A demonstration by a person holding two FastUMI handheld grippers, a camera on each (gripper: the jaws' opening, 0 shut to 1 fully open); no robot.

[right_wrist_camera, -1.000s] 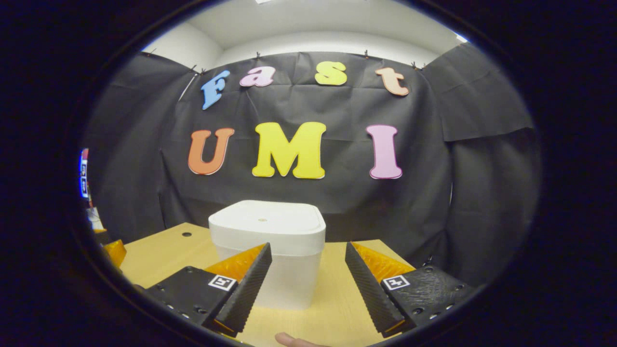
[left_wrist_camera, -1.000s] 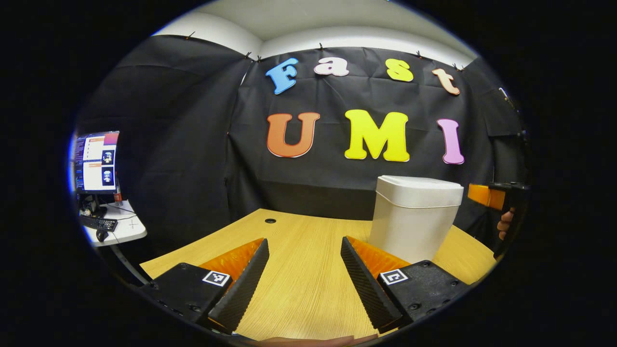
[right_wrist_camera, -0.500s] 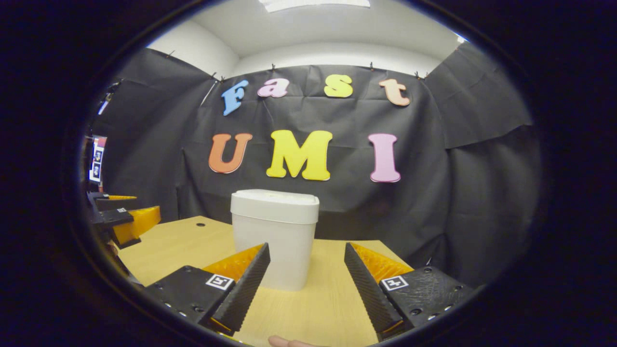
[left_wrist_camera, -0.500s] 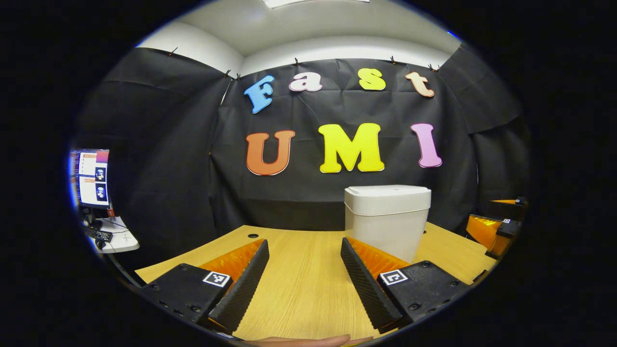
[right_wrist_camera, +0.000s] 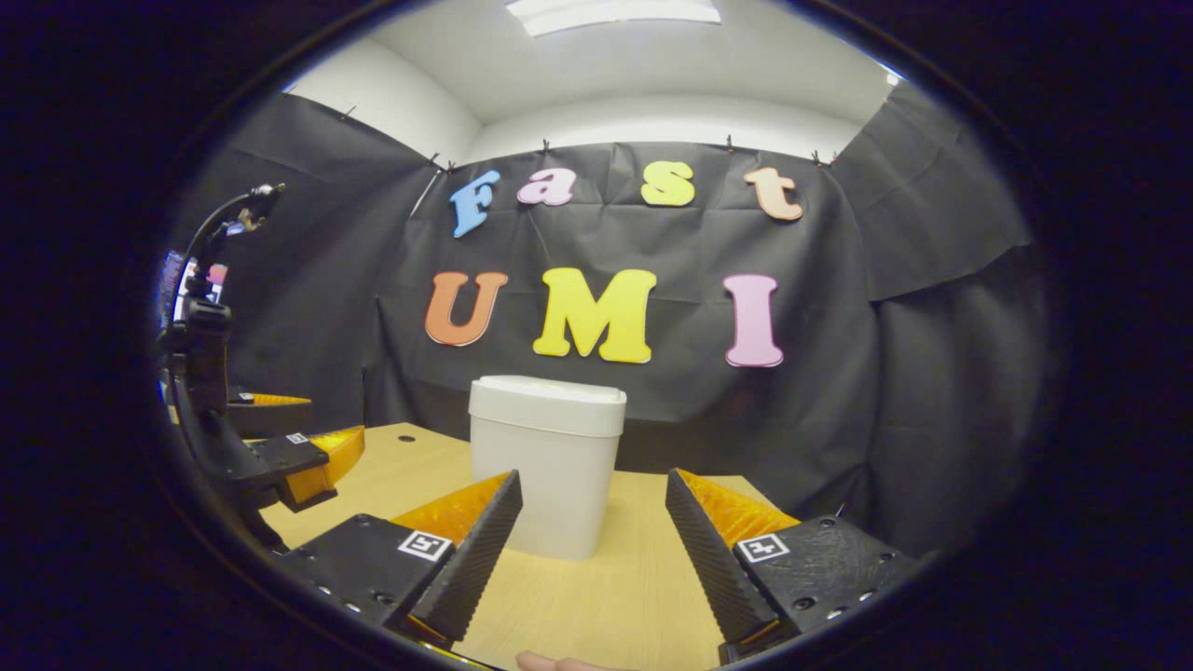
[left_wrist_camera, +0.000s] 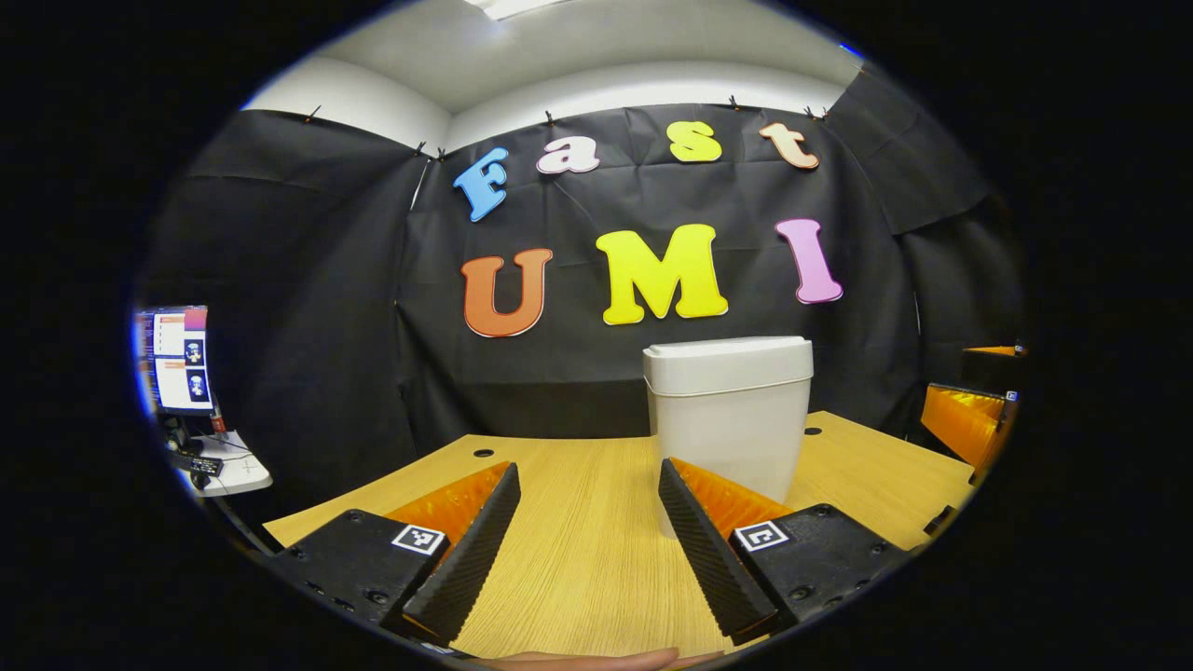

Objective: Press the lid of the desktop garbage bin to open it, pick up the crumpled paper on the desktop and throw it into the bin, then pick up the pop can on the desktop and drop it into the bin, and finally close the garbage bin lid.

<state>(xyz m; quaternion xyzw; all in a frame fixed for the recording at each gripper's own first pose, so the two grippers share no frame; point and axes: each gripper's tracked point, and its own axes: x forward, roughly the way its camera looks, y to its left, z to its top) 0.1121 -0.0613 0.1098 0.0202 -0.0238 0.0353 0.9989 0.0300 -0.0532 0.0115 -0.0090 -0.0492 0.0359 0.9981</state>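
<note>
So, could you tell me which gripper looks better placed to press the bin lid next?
Probably the right gripper: the bin stands almost straight ahead of its open fingers, its lid shut. For the left gripper, the bin sits off to the right.

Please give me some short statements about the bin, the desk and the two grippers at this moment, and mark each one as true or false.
1. The lid of the white garbage bin is closed. True.
2. The bin lies tipped on its side. False: it stands upright on the wooden desk.
3. The left gripper has its jaws apart and empty. True.
4. The right gripper clamps the bin. False: its jaws are open, short of the bin.
5. A monitor stands on the wooden desk. False: it is on a separate side table.
</note>
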